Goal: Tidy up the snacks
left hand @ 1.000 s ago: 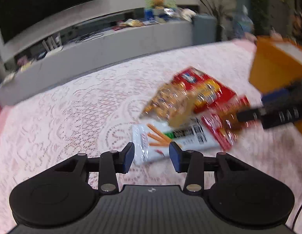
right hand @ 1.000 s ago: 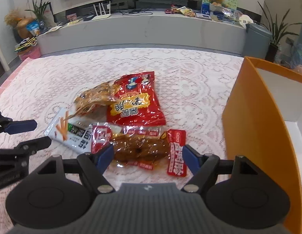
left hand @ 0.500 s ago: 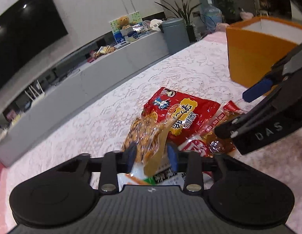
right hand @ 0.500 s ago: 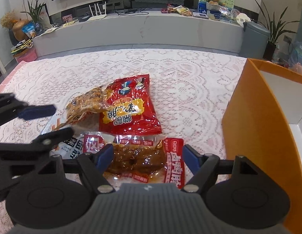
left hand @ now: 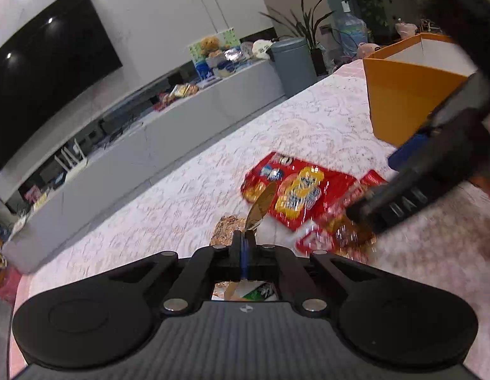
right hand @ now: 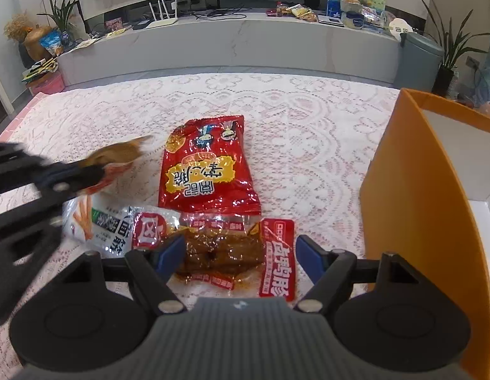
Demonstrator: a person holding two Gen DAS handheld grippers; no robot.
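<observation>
Left gripper (left hand: pixel 244 242) pinched shut on our golden-brown packet (right hand: pixel 118 153), print too blurred to read; right gripper (right hand: pixel 240 253) gapes empty over packet lettered 卤鸭胗 (right hand: pixel 278 258), beside orange box (right hand: pixel 412 190)

Bare lace cloth (right hand: pixel 308 133) lies open between the red packet (right hand: pixel 206 171) and the orange box (right hand: pixel 412 196), whose wall blocks the right.

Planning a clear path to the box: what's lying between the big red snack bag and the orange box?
Nothing: in the right wrist view, only bare lace tablecloth lies between the big red snack bag and the orange box.
</observation>
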